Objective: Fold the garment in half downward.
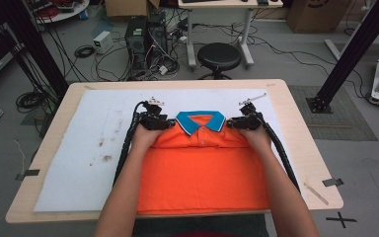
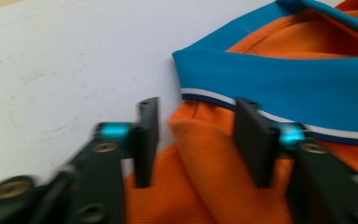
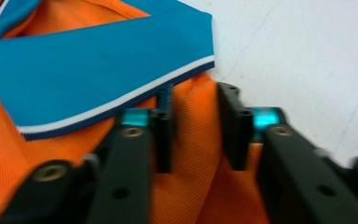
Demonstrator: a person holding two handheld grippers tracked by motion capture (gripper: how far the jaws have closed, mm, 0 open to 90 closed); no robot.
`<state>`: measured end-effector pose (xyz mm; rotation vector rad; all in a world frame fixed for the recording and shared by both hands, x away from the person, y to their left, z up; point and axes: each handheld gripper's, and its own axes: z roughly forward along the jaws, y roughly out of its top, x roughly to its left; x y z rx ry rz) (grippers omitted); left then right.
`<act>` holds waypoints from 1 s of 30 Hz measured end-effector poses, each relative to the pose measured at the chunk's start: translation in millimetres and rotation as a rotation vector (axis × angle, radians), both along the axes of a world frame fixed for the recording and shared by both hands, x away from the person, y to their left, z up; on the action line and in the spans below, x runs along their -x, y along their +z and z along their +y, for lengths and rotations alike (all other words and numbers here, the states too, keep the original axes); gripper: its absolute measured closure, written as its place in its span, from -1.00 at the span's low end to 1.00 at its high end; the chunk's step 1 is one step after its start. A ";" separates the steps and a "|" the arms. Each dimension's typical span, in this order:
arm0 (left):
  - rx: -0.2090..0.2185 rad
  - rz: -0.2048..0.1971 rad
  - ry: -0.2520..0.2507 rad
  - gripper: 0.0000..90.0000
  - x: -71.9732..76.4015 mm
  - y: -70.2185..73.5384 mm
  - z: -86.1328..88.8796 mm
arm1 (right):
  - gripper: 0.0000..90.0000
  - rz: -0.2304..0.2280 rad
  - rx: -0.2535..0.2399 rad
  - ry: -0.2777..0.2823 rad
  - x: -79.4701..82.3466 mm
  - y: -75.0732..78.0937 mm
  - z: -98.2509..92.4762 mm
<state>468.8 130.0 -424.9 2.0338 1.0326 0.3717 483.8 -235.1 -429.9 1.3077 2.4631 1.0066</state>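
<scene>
- Workshop floor across the top of the high view: a black round stool [image 1: 219, 57] at upper centre, a dark computer tower [image 1: 137, 37] to its left amid tangled cables, cardboard boxes along the top edge, black frame posts at both sides.
- Light wooden table [image 1: 306, 148] through the middle of the frame, topped by a white, faintly stained sheet [image 1: 89, 148] that covers most of it.
- Orange short-sleeved polo shirt with a blue collar [image 1: 202, 168] at the centre of the sheet, folded into a rough rectangle reaching down to the near table edge; collar [image 1: 200, 122] at its upper end, white and dark stripe along the collar's edge.
- Two bare forearms rising from the bottom edge, one at each upper corner of the shirt.
- Left gripper [image 1: 164, 124] just left of the collar in the high view; in the left gripper view [image 2: 196, 140], black jaws spread apart, straddling a raised fold of orange fabric at the shoulder below the collar, not pressed on it.
- Right gripper [image 1: 235, 123] just right of the collar in the high view; in the right gripper view [image 3: 196, 128], jaws also parted, a ridge of orange fabric between them, close to both pads; actual pinch impossible to tell.
- Black ribbed cables trailing back from both grippers along the forearms.
</scene>
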 end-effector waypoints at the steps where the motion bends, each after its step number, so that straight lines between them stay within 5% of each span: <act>1: 0.000 -0.012 -0.002 0.56 1.6 1.5 -0.2 | 0.69 -0.015 0.005 0.005 1.8 1.9 0.9; 4: 0.030 -0.047 -0.008 0.79 6.3 7.3 0.5 | 0.78 -0.071 0.014 0.019 7.0 8.4 2.2; 8: 0.058 -0.075 -0.024 0.87 11.1 15.1 2.1 | 0.78 -0.122 0.001 0.024 13.6 16.9 3.8; 18: 0.089 -0.131 -0.042 0.89 26.0 29.0 10.1 | 0.80 -0.180 0.000 0.052 28.5 29.5 5.1; 30: 0.127 -0.228 -0.090 0.89 62.8 37.5 21.2 | 0.79 -0.256 -0.031 0.097 62.7 44.4 0.5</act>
